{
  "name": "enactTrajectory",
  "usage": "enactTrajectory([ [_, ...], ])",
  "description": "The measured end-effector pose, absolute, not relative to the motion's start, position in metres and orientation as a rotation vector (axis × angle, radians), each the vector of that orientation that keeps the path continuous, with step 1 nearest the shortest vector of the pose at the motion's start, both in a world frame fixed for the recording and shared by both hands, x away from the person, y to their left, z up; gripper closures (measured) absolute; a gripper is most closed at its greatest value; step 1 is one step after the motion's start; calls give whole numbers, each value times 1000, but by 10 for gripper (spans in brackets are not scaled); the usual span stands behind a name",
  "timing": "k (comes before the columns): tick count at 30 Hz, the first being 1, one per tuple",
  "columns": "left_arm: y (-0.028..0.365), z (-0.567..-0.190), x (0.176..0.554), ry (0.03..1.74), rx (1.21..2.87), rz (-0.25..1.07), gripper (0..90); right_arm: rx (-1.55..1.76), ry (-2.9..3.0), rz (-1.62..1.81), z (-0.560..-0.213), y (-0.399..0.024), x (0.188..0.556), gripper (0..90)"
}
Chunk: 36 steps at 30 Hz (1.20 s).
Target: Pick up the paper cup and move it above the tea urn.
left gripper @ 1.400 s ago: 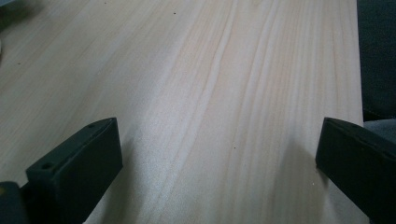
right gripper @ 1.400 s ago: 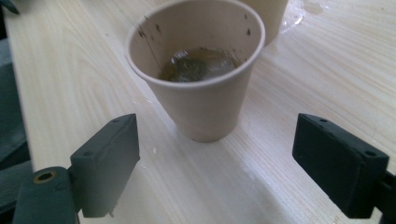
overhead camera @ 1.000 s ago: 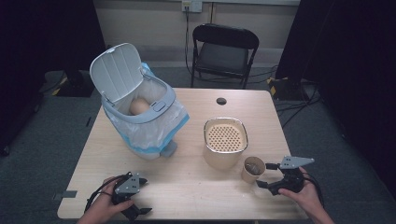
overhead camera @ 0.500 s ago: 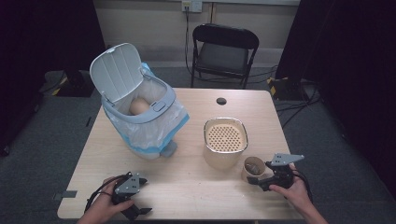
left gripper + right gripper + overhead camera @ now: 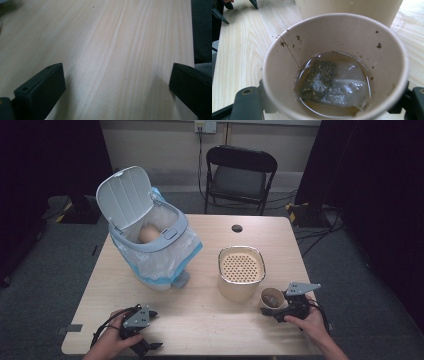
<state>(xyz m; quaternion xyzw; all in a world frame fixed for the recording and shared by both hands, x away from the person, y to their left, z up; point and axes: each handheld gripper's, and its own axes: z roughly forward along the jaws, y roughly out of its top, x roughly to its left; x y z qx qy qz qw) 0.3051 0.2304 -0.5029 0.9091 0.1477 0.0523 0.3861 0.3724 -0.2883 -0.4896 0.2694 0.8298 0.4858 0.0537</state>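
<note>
A paper cup [image 5: 271,296] stands at the table's front right, close to a beige strainer pot [image 5: 241,270]. My right gripper [image 5: 274,306] has just closed its jaws around the cup and is now shut on it. In the right gripper view the cup [image 5: 337,37] holds a wet tea bag [image 5: 329,82] in a little brown liquid, with a black finger [image 5: 247,100] on either side of the cup wall. My left gripper [image 5: 150,330] rests near the front left edge, open, with bare wood between its fingers [image 5: 42,87].
A white bin [image 5: 150,245] with its lid up and a plastic liner stands at the back left, a tan rounded thing [image 5: 149,234] inside. A black round plug [image 5: 237,228] sits in the tabletop [image 5: 200,310] at the back. A folding chair [image 5: 240,170] stands behind the table.
The right gripper moved left up to the paper cup and its jaws closed around it. The left gripper has stayed where it was.
</note>
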Motion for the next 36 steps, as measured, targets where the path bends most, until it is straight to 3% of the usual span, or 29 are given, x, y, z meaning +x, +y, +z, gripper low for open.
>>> enactTrajectory([
  [20,230,-503,305,376,2315,133,0,821,2500,1399,-478,-295,376,251],
  [36,230,-503,305,377,2313,134,0,857,2420,1375,-449,-311,411,261],
])
